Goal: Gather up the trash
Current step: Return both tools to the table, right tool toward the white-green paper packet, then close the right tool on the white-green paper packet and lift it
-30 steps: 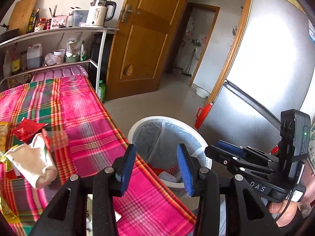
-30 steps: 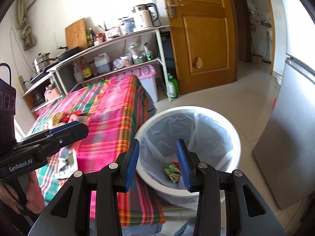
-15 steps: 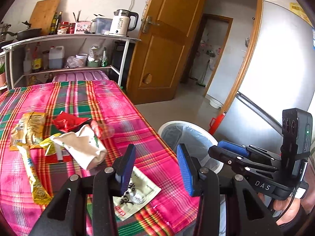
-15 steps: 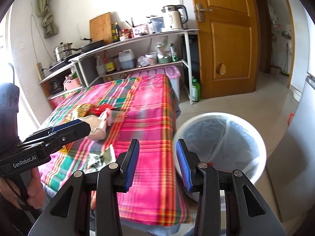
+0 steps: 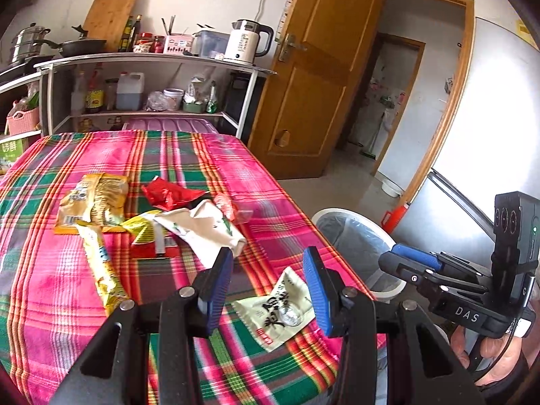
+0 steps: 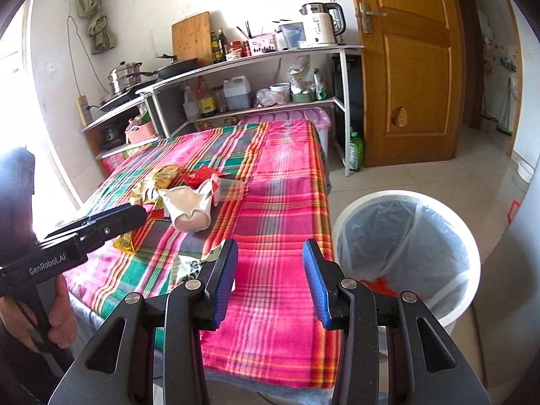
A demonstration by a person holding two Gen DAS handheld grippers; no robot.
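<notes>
The left gripper hangs with its jaws spread and nothing between them, just above a pale green packet lying near the table's front edge. The right gripper is likewise released and empty over the cloth's near corner. Farther back sit a crumpled white bag, a yellow wrapper and a red wrapper. Beside the table on the floor stands a lined bin.

A plaid tablecloth covers the table. At its twelve o'clock stands a shelf bearing a white kettle and cutting board; a wooden door stands at two o'clock.
</notes>
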